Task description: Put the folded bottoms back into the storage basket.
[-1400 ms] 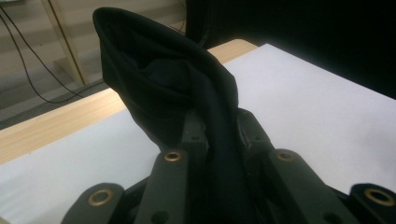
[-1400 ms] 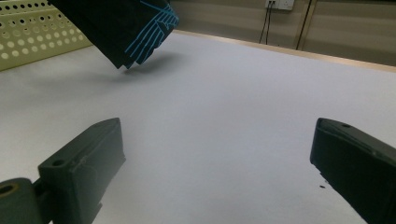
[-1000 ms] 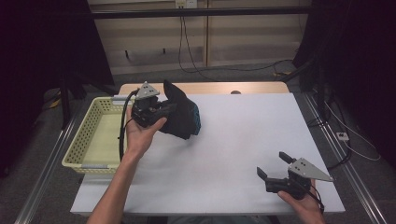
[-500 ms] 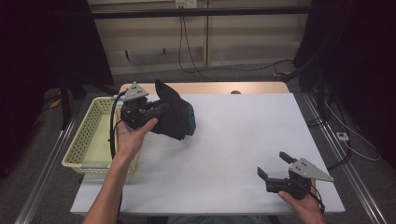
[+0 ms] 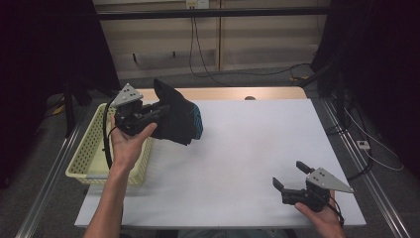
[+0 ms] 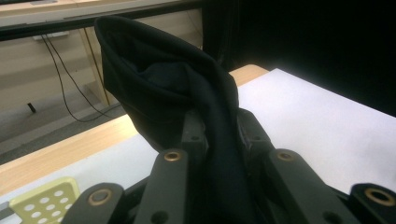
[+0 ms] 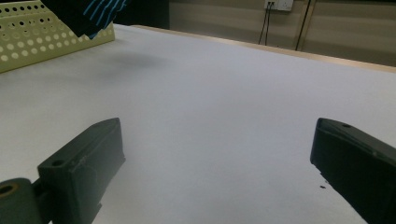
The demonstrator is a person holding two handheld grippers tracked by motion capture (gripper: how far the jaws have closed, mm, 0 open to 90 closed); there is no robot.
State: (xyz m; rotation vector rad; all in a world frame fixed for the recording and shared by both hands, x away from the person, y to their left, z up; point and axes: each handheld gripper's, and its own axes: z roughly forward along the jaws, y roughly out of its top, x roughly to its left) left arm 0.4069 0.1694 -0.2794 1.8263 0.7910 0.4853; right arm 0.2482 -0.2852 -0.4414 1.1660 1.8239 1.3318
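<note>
Left gripper (image 5: 148,115) clamped on dark garment (image 5: 179,119), held above table (image 5: 247,148). Soft, light, limp cloth: likely best gripped at bunched fold. Right gripper (image 5: 293,176) wide open, empty.

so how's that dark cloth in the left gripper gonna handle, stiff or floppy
Probably floppy: the dark cloth bunches and folds where the left gripper clamps it, and its free end droops. It likely weighs little, since one pinch carries it clear of the table. Set down, it would probably slump rather than keep shape.

Black tongs (image 5: 292,179) with grey three-cornered plates, brass screws.
</note>
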